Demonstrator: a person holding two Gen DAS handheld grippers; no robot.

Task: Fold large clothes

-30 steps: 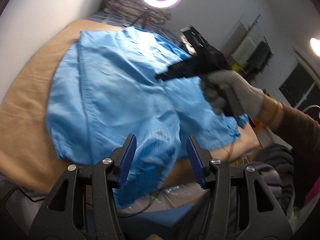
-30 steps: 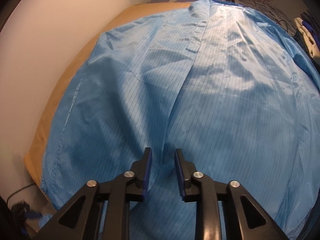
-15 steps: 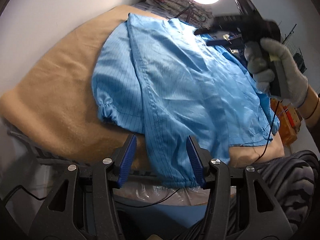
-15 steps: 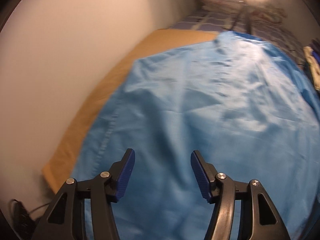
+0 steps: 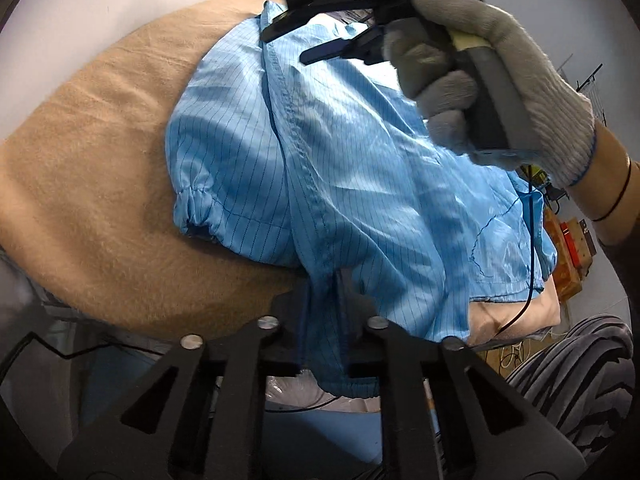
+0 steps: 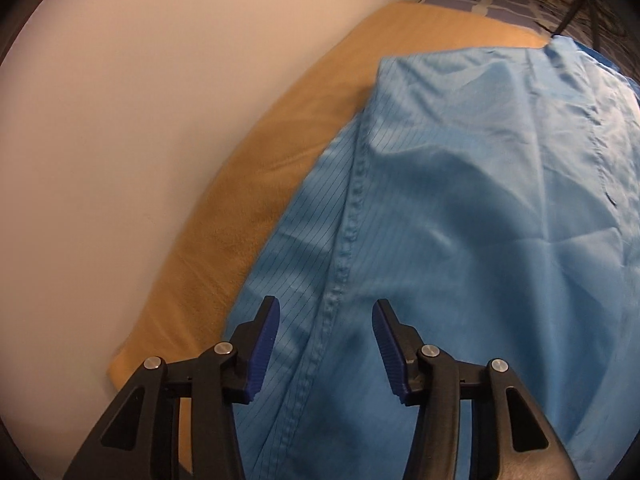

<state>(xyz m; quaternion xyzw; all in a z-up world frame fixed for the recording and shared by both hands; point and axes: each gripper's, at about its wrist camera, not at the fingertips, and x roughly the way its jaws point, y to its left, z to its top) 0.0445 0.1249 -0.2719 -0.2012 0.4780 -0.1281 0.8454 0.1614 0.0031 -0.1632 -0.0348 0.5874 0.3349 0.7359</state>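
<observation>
— Where was the garment?
— The blue pinstriped coat (image 5: 360, 184) lay spread on the tan blanket (image 5: 92, 184).
— Your left tongs (image 5: 322, 304)?
— Clamped on its seamed hem at the near edge.
— The right tongs (image 6: 325, 340)?
— Apart, hovering over the coat's stitched seam (image 6: 344, 248), gripping nothing.

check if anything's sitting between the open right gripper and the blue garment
Nothing visible does. The right gripper hangs open directly over the blue garment, with only bare fabric and its stitched seam between the fingers. The left gripper is already shut on a bunched edge of it.
</observation>
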